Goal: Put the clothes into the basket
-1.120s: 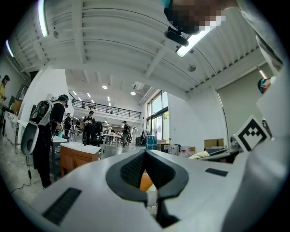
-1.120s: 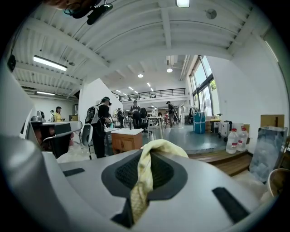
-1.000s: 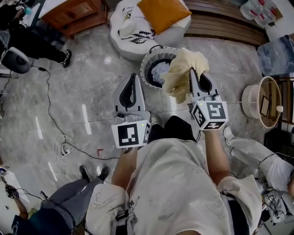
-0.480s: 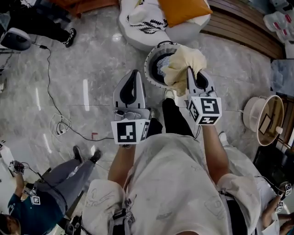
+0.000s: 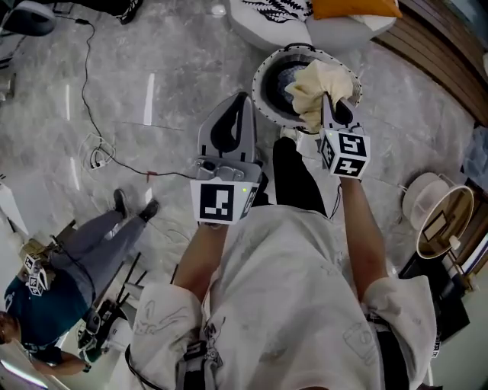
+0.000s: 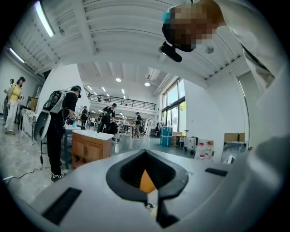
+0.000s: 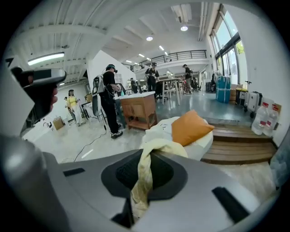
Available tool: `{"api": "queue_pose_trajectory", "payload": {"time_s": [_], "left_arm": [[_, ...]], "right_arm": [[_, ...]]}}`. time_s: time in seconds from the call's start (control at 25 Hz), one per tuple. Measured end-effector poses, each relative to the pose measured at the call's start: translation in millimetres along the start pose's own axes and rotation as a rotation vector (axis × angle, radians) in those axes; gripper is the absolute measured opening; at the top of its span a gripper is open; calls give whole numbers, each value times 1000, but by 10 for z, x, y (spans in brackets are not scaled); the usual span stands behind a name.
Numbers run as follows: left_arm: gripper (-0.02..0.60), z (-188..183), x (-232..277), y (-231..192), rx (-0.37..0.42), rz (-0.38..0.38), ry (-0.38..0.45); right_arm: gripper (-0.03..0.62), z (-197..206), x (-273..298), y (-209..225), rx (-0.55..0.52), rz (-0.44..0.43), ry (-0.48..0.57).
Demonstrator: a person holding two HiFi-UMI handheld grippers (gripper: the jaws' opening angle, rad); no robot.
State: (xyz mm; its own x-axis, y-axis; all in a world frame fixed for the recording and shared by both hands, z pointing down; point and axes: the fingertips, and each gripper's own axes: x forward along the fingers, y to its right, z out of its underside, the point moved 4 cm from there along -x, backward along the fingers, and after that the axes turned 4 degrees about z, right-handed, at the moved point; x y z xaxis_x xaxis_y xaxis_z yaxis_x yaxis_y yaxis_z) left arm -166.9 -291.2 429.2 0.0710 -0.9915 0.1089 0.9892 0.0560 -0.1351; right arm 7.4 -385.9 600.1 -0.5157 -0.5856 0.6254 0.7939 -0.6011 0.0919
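At the far left of the head view, one person [image 5: 53, 293] in grey trousers stands on the floor [image 5: 152, 61]. One thin black cable [image 5: 86, 84] runs across it.

There are two grippers. The left gripper [image 5: 242, 100] is held out over the floor, just left of the basket [image 5: 260, 87]. Its two jaws are closed tip to tip. Nothing is between them. In the left gripper view only a bit of orange shows through the hole behind the tips.

There is one basket. It is round, with a white rim, and it stands on the floor in front of the person's legs. One bluish cloth [image 5: 287, 76] lies inside it.

The right gripper [image 5: 329, 105] reaches over the right side of the basket. Its jaws are clenched on one pale yellow cloth [image 5: 316, 75]. The cloth bunches up over the mouth of the basket and covers part of the right rim. In the right gripper view a strip of it runs down between the two jaws. Whether it touches the bluish cloth cannot be told.

Behind the basket is one white beanbag [image 5: 274, 17] with one orange pillow [image 5: 354, 7] on it. Far right stands one round tub [image 5: 421, 199].
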Motion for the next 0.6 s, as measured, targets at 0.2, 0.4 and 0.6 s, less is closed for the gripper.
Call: {"api": "queue_pose_trajectory", "payload": {"time_s": [0.2,0.4,0.6], "left_arm": [[-2,190,128,-89,-9,-24,-36],[-2,382,229,-96,-17,-37,-79],[-2,508,293,-80,-21,-40,-109]], "right_arm": [[12,404,500,94,50,-9,-104],[12,904,967,248,139,1,-232],[12,1358,1328,385,219,28,-372]]}}
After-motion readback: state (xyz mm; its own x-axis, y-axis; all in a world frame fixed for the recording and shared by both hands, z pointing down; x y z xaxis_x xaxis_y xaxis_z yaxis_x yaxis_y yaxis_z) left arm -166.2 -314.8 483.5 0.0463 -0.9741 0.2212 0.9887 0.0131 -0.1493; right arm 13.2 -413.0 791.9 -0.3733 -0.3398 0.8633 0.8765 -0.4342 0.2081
